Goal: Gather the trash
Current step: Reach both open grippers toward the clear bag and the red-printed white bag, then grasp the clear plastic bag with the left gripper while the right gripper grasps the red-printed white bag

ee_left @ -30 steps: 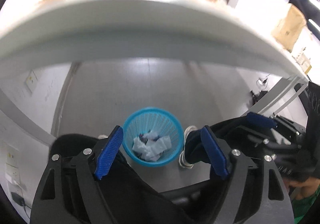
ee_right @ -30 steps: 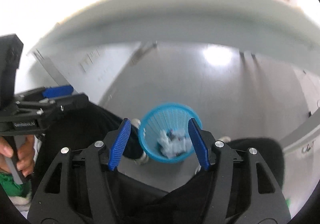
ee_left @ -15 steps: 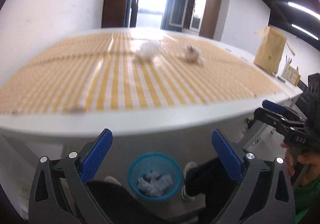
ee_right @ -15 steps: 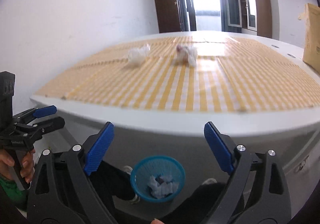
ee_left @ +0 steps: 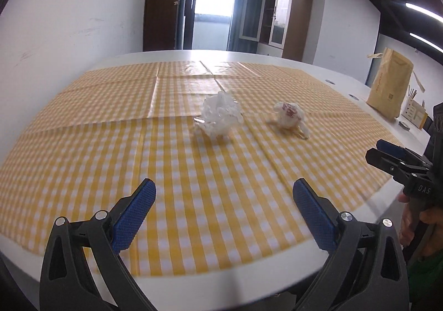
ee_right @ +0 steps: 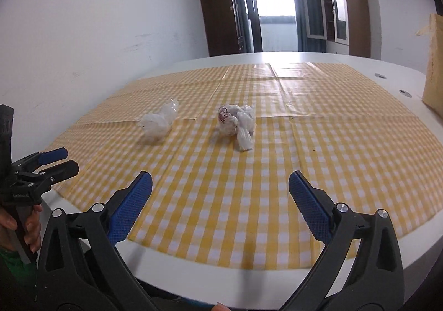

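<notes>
Two pieces of trash lie on the yellow checked tablecloth [ee_left: 171, 161]: a crumpled clear plastic wad [ee_left: 220, 117] [ee_right: 159, 121] and a white crumpled bag with red print [ee_left: 289, 115] [ee_right: 235, 121]. My left gripper [ee_left: 223, 186] hovers over the near part of the cloth, open and empty, well short of the clear wad. My right gripper [ee_right: 220, 176] is also over the near edge; its jaws are opening with nothing between them, and the printed bag lies ahead of it. Each gripper shows at the side of the other's view, right gripper [ee_left: 387, 153] and left gripper [ee_right: 52, 161].
The white table [ee_right: 193, 261] has a rounded rim just below both grippers. A brown paper bag [ee_left: 389, 83] stands at the table's right side beside small desk items. A hand and green sleeve hold each gripper's handle. Cabinets and a bright doorway stand beyond the table.
Both grippers rose from below the table's edge, above a blue bin holding trash, to above the tabletop. Their jaws spread wider. The bin dropped out of view.
</notes>
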Tool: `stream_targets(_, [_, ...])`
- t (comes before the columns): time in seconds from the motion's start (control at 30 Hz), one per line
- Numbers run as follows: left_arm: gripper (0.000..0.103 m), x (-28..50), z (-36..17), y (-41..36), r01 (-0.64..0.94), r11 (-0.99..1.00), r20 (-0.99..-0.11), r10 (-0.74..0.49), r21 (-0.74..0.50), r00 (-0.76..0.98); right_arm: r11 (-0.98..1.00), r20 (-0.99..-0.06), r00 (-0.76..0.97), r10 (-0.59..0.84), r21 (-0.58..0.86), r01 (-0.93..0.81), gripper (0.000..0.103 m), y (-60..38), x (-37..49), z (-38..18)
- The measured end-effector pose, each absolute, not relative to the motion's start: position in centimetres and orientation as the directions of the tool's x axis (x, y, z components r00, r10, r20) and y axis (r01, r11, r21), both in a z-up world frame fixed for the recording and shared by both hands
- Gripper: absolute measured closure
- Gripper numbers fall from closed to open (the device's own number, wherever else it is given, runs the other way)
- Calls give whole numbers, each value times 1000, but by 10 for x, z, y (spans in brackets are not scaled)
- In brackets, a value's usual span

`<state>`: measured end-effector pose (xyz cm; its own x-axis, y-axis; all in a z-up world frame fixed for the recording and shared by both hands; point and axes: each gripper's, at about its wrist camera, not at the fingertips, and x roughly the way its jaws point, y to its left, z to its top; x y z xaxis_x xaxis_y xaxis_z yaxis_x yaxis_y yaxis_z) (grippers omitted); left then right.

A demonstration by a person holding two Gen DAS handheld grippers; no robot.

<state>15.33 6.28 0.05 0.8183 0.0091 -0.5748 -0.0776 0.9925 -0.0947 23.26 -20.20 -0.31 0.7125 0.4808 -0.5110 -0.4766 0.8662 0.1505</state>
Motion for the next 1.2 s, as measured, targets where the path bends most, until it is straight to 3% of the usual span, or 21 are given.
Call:
stream_targets(0.3, [6, 221, -3, 73, -78, 994, -645, 13, -72, 764, 867, -628, 624, 464, 177, -467, 9, -180, 305, -16])
stream_targets(0.5, [6, 259, -10, 75, -74, 996, -678, 25, -43, 734, 876, -682, 594, 426, 148, -459, 21, -163, 340, -23])
stream_targets(0.77, [7, 298, -13, 71, -62, 998, -710, 30, -19, 704, 881, -748, 542, 383, 120, -457, 50, -143, 375, -39])
stream_targets(0.9, [8, 314, -17, 69, -54, 998, -725, 17, -28, 688, 883, -760, 526, 382, 131, -451, 80, -142, 380, -43])
stream_targets(0.97, [19, 321, -20, 65, -42, 999, -734, 19, -13, 679, 878, -759, 517, 395, 147, -455, 92, -143, 381, -42])
stream_targets(1.0, [27, 324, -23, 64, -39, 999, -738, 21, -7, 674, 876, -755, 520, 399, 146, -459, 93, -144, 380, -41])
stream_targets(1.03, [42, 325, -25, 63, -36, 999, -745, 16, -11, 667, 876, -746, 533, 399, 139, -462, 95, -146, 376, -39])
stream_targets(1.13, [62, 313, -22, 65, -40, 998, -730, -14, -57, 684, 871, -719, 559, 413, 133, -473, 96, -150, 363, -30])
stream_targets(1.2, [65, 303, -17, 65, -39, 995, -714, -38, -90, 699, 868, -698, 577, 424, 133, -478, 97, -154, 351, -24])
